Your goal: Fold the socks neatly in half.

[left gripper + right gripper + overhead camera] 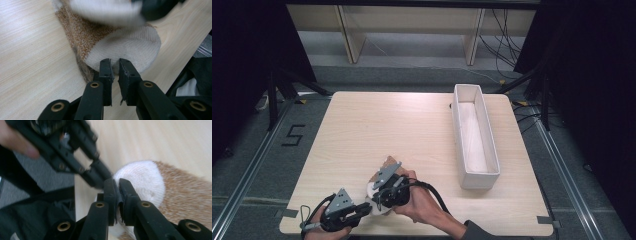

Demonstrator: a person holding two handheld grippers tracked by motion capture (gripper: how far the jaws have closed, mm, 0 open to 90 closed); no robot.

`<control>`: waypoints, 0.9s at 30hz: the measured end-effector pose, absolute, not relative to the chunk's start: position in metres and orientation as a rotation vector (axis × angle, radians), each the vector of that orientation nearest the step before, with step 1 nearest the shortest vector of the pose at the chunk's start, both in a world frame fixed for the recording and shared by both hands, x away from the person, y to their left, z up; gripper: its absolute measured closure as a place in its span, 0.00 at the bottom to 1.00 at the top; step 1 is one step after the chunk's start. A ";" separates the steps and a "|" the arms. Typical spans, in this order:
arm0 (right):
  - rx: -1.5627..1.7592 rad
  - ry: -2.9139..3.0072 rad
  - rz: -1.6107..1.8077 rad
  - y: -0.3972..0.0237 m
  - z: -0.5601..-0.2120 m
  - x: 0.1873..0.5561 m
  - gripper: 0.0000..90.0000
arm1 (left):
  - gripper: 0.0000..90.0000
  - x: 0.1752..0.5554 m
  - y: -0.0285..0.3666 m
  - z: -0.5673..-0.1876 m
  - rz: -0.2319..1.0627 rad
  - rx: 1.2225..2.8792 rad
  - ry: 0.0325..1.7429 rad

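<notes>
A brown-orange sock (pixel 388 162) with white ends lies at the table's front edge. In the left gripper view, my left gripper (pixel 115 65) is shut on the edge of the sock's (pixel 130 48) white end. My right gripper (pixel 117 185) pinches white fabric of the sock (pixel 142 178) between its jaws, with the left gripper's fingers (pixel 98 171) touching close beside it. From above, the left gripper (pixel 365 208) and the right gripper (pixel 375 199) meet tip to tip over the white end. Hands hold both tools.
A long white open box (pixel 492 145) stands on the right half of the wooden table (pixel 377 125), running front to back. Black cables trail from both grippers. Dark floor and shelf legs lie beyond the far edge.
</notes>
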State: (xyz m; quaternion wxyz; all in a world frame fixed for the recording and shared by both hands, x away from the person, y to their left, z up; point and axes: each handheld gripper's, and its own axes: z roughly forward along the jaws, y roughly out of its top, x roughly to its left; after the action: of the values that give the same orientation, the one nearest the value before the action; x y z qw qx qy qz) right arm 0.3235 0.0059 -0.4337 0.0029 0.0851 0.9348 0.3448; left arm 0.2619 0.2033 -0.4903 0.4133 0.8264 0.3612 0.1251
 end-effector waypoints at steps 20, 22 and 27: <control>0.473 2.818 1.250 -0.027 -0.416 0.351 0.82 | 0.85 0.263 0.221 -0.467 0.404 1.961 0.938; 0.505 2.798 1.224 -0.033 -0.415 0.363 0.87 | 0.85 0.263 0.213 -0.461 0.413 1.964 0.902; 0.642 2.791 1.127 -0.042 -0.424 0.389 0.93 | 0.88 0.266 0.197 -0.450 0.434 1.976 0.833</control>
State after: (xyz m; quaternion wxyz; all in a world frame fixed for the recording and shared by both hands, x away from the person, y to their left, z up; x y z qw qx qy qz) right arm 0.3894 -0.0419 -0.4236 0.0321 0.2085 0.9064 0.3660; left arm 0.2661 0.1970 -0.4502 0.4589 0.8024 0.3383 0.1764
